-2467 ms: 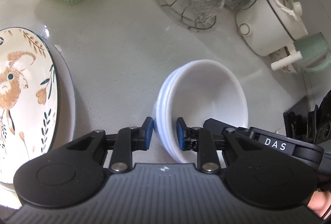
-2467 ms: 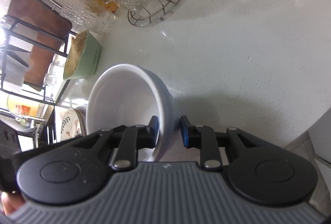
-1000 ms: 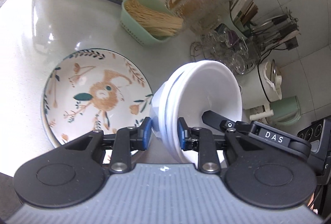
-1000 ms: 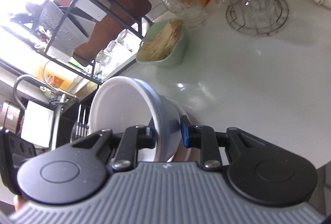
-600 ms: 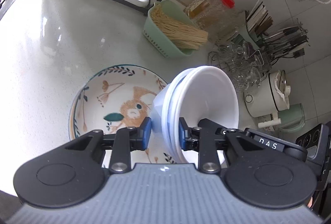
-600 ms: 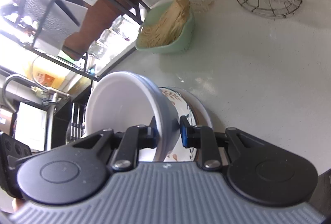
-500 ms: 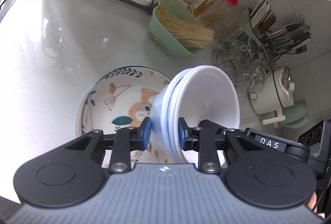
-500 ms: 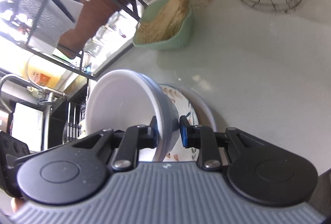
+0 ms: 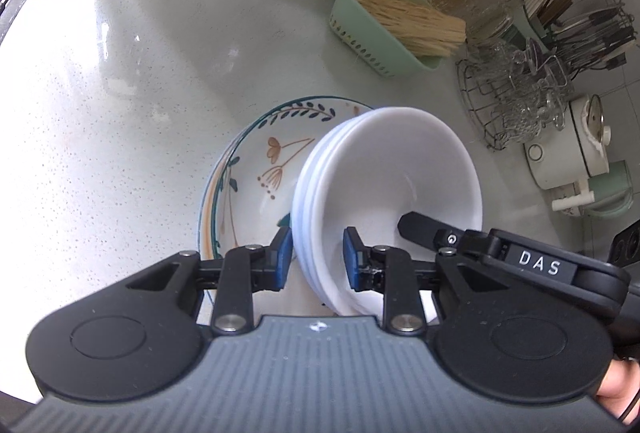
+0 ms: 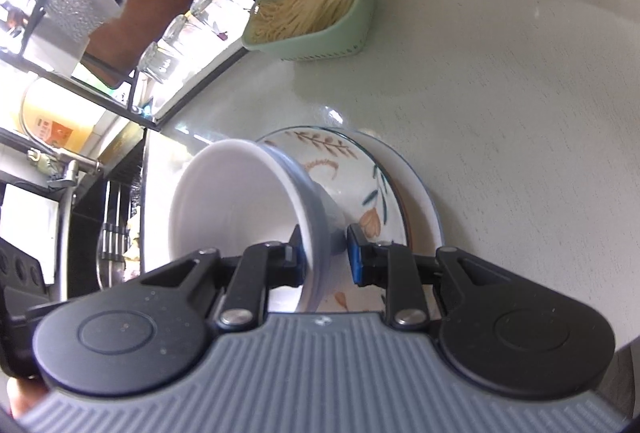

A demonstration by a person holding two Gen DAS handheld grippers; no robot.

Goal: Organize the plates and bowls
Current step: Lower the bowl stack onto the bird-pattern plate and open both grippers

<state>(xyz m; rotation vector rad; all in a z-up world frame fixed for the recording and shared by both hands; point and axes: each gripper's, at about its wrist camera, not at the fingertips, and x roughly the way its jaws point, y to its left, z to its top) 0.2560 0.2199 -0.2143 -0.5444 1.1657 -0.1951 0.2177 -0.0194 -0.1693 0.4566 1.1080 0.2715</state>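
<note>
Both tongs, left tongs (image 9: 316, 253) and right tongs (image 10: 326, 253), clamp opposite rims of a tilted stack of white ceramic bowls (image 9: 396, 169), directly above the flower-painted plate (image 9: 256, 169) on the bench (image 9: 120, 93).

Plain white bowls (image 9: 400, 169) are overlapping a floral plate (image 9: 256, 169) showing teal leaves and orange flowers; mint-green basket (image 9: 372, 37) behind

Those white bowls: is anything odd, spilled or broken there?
Only their position: the white bowls hang tilted over the patterned plate, clamped at opposite rims by both grippers. Nothing looks spilled or cracked.
</note>
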